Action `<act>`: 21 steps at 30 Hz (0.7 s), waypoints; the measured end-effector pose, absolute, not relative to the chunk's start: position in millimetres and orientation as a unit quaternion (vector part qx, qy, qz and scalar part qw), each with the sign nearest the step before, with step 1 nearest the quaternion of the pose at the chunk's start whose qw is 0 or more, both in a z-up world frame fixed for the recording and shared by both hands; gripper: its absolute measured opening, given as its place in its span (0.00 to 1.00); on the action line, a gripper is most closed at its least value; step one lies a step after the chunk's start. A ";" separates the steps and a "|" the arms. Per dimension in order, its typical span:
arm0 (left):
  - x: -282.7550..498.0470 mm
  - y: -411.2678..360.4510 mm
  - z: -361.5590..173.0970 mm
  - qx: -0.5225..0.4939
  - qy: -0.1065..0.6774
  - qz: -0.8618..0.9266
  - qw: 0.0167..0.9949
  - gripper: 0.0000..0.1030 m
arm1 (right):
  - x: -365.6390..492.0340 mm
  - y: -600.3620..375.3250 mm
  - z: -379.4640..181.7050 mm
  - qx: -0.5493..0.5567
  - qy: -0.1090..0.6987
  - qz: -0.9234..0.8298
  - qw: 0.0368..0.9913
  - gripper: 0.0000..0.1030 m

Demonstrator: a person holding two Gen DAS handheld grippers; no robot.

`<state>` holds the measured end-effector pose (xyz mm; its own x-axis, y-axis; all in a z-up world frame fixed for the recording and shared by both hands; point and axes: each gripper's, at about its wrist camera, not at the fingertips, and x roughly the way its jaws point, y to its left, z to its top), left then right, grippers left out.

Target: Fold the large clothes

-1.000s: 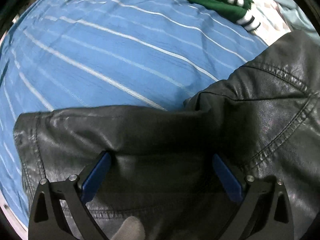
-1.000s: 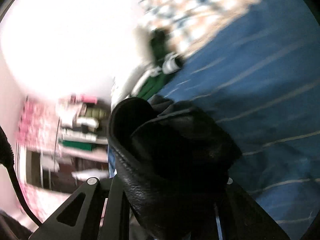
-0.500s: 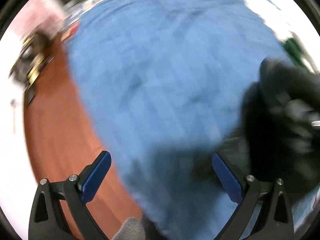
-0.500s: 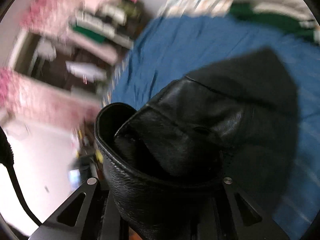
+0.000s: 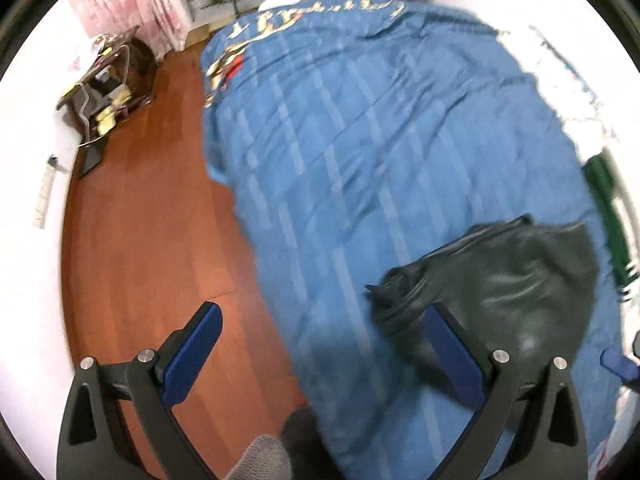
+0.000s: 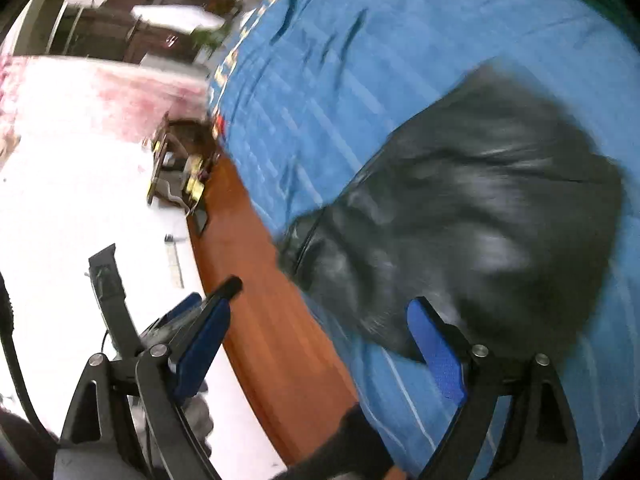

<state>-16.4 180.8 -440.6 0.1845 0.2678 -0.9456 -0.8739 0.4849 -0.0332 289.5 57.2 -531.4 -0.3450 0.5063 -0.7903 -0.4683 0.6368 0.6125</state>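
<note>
The black leather jacket [image 5: 508,284] lies bundled on the blue striped bedspread [image 5: 360,128], near the bed's edge by the wooden floor [image 5: 152,232]. Left gripper [image 5: 320,344]: jaws wide apart, empty. Right gripper [image 6: 320,344]: jaws opening, nothing between them, the jacket lying just beyond. Judgement: the fold looks rough; the next grasp should take a seam or hem edge, not the bulk, and lay panels flat.

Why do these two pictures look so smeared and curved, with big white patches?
Left wrist view: fisheye lens bends the bed and floor; walls bleached white by glare. Right wrist view: motion blur smears the black jacket and the room behind; the wall is overexposed too.
</note>
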 end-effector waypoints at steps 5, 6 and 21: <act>29.0 176.4 -466.5 -0.298 0.495 0.386 0.719 1.00 | 348.6 48.7 -574.8 -0.007 0.722 0.347 0.598 0.38; 33.4 174.2 -469.4 -0.296 0.495 0.384 0.721 1.00 | 356.0 56.6 -588.5 -0.018 0.727 0.344 0.594 0.32; 56.9 174.8 -521.3 -0.225 0.555 0.398 0.695 1.00 | 371.0 86.0 -622.1 -0.048 0.739 0.311 0.596 0.30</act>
<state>56.9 174.8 -521.3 0.0663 0.3043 -0.9503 -0.8029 0.5817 0.1302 371.0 86.0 -622.1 -0.2853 0.3004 -0.9101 -0.4415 0.8017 0.4030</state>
